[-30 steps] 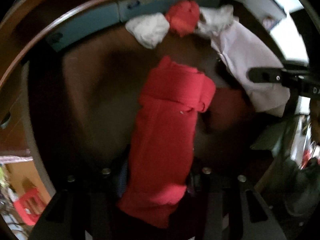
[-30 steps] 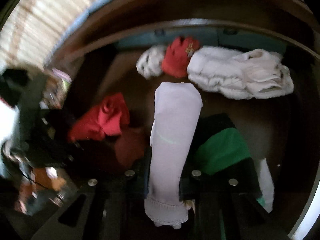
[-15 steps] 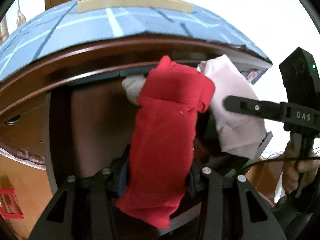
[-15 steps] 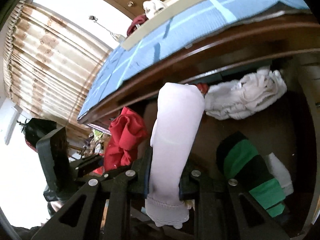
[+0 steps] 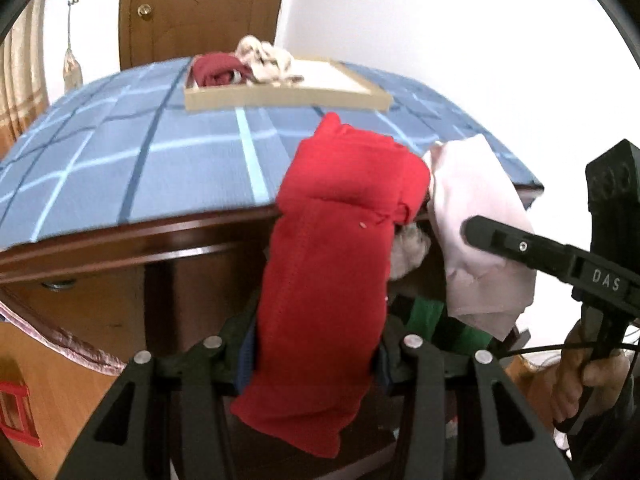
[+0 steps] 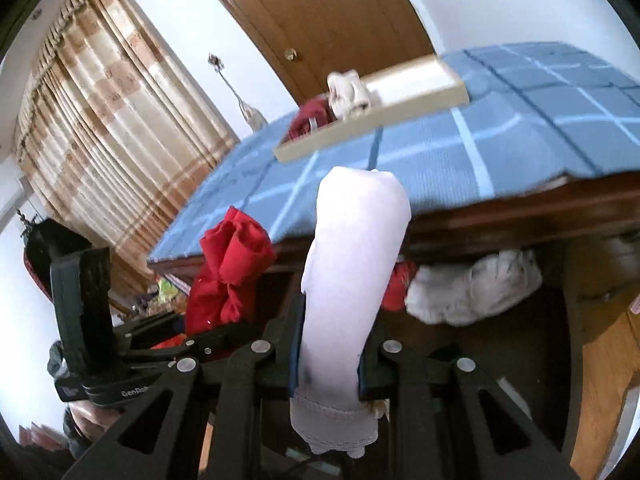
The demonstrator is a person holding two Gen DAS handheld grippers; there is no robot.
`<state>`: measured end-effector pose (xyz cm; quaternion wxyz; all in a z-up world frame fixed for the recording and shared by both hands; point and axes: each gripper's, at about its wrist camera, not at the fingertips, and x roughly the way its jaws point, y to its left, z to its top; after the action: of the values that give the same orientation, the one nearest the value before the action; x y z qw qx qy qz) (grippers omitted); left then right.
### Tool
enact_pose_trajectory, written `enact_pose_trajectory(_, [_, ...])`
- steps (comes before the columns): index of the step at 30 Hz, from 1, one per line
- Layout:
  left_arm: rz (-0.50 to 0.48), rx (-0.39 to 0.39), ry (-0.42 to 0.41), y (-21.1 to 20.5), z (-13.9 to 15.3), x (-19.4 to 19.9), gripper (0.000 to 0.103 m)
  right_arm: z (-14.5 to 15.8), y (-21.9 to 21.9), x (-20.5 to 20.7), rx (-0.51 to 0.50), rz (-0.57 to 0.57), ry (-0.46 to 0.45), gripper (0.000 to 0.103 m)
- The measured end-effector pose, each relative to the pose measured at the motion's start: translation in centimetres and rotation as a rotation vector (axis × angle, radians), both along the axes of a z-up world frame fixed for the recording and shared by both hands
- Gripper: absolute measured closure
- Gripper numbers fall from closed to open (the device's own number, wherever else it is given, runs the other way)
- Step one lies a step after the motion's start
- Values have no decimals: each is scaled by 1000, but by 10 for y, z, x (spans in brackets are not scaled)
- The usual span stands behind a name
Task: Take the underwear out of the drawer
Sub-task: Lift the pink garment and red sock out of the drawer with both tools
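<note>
Both grippers have risen out of the drawer (image 6: 520, 344) since a second ago, and the blue checked bed (image 5: 120, 168) with its tray (image 5: 288, 96) now fills the background. The left gripper (image 5: 316, 352) is clenched on folded red underwear (image 5: 328, 280). The right gripper (image 6: 330, 364) is clenched on a pale pink pair (image 6: 352, 264). White clothes (image 6: 472, 288) remain in the drawer, whose interior is dark. The held garments hide each gripper's fingertips.
</note>
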<state>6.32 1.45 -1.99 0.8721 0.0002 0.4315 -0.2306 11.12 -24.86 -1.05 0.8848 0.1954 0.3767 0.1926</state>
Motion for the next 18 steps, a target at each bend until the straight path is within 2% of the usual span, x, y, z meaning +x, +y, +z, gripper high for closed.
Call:
enact_pose_trajectory(3, [10, -12, -18, -2, 7, 6, 58, 10, -1, 8, 6, -18, -34, 80])
enact_pose_trajectory(12, [26, -15, -83, -11, 27, 31, 58, 48, 7, 30, -68, -28, -148, 80])
enact_pose_trajectory(18, [44, -36, -116, -15, 39, 45, 58, 60, 9, 47, -48, -43, -177, 80])
